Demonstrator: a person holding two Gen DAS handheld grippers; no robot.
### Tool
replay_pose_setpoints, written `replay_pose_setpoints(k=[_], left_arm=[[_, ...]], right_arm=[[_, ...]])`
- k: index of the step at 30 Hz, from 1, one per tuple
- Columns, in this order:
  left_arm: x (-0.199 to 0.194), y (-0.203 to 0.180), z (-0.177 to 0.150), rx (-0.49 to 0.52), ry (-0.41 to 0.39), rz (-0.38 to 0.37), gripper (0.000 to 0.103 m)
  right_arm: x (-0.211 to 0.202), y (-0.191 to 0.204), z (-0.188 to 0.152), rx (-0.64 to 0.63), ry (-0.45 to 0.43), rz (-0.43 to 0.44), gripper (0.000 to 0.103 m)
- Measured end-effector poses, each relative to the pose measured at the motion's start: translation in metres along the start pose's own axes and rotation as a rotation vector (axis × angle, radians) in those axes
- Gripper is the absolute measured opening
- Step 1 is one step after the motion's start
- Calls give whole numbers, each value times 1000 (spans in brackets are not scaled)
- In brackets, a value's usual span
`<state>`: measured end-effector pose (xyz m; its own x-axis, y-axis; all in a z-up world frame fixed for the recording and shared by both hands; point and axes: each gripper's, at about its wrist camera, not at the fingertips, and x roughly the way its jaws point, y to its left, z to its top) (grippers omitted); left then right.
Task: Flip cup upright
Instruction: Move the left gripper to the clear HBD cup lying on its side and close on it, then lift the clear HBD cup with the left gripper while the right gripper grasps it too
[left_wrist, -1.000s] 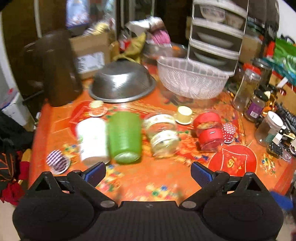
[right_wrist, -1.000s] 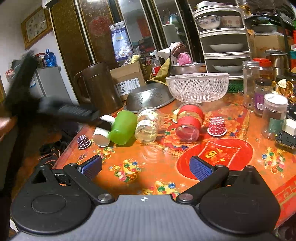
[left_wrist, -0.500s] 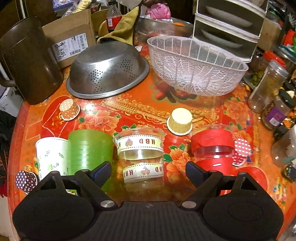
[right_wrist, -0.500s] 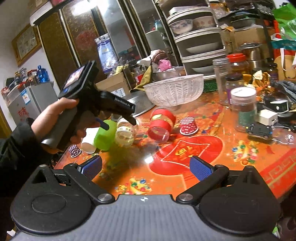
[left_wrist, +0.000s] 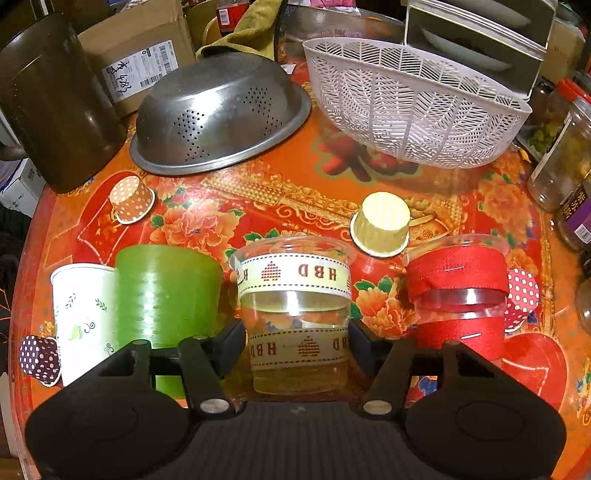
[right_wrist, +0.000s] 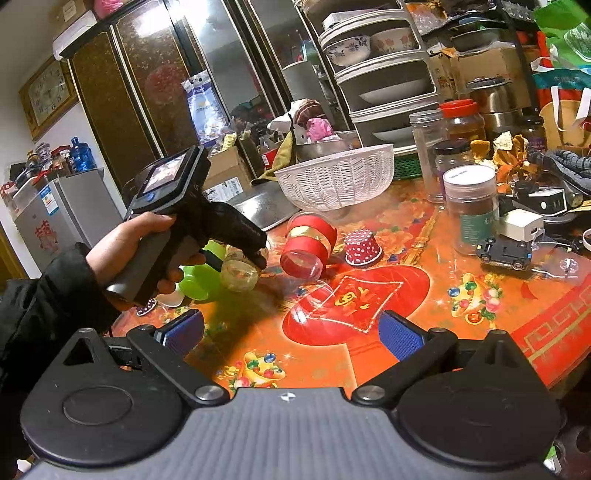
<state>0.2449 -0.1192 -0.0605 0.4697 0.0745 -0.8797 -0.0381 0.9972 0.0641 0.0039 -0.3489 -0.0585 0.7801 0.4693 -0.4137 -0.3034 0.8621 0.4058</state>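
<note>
A clear plastic cup with cream "HBD" ribbons (left_wrist: 295, 306) lies on its side on the orange table, base toward me. My left gripper (left_wrist: 295, 339) has a finger on each side of it, touching or nearly touching the walls. In the right wrist view the same cup (right_wrist: 240, 273) lies under the left gripper's tips (right_wrist: 255, 254). A green cup (left_wrist: 166, 295), a white paper cup (left_wrist: 83, 310) and a red-ribboned clear cup (left_wrist: 458, 295) also lie on their sides. My right gripper (right_wrist: 291, 334) is open and empty above the table's near edge.
An upturned steel colander (left_wrist: 218, 118), a white basket (left_wrist: 410, 107) and a brown jug (left_wrist: 51, 103) stand at the back. Small paper cups (left_wrist: 380, 225) sit upside down around the cups. Jars (right_wrist: 472, 206) and a toy car (right_wrist: 504, 253) crowd the right side.
My left gripper has moved forward and down over the ribboned clear cup, and its fingers have narrowed around it. My right gripper has drawn back and stays open.
</note>
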Motion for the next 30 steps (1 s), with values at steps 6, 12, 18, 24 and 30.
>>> replay_pose_setpoints(k=[6, 12, 18, 24, 30], left_arm=[[-35, 3, -19, 50, -46, -26, 63], [-136, 39, -73, 132, -170, -21, 63], [-222, 81, -133, 154, -274, 81, 63], [-231, 94, -171, 150, -291, 75, 63], [-178, 88, -200, 97, -212, -83, 63]], right_arm=[[-2, -1, 0, -4, -1, 2, 102], [-3, 9, 0, -24, -1, 42, 102], [2, 23, -10, -23, 27, 90, 102], [10, 43, -20, -39, 69, 106, 102], [10, 55, -26, -19, 89, 99, 102]])
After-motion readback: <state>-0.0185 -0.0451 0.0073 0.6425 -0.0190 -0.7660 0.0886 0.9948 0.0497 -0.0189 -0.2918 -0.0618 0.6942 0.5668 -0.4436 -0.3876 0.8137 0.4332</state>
